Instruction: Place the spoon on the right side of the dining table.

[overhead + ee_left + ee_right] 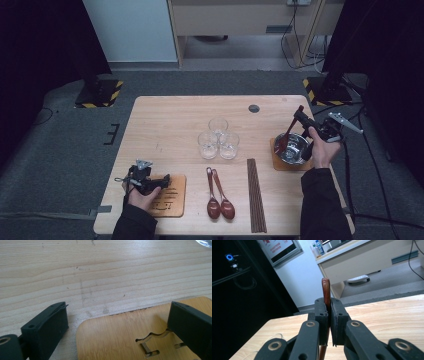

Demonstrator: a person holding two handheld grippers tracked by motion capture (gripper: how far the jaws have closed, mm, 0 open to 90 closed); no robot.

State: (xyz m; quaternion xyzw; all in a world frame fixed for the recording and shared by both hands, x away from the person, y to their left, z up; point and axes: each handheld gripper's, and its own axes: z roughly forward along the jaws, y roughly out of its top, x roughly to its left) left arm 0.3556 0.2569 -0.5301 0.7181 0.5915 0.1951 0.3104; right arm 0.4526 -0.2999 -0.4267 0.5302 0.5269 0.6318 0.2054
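Your right gripper (327, 322) has its jaws clamped on the handle of a wooden spoon (326, 291), whose end sticks up past the fingertips. Below them the spoon's head dips into the steel bowl (295, 150), which sits on a wooden coaster (276, 162). Your left gripper (117, 322) rests with jaws wide apart, straddling the corner of a slotted wooden coaster (117, 337) on the table (100, 277). Between your hands lie two more spoons (219, 195), a bundle of chopsticks (256, 195) and three glasses (218, 137).
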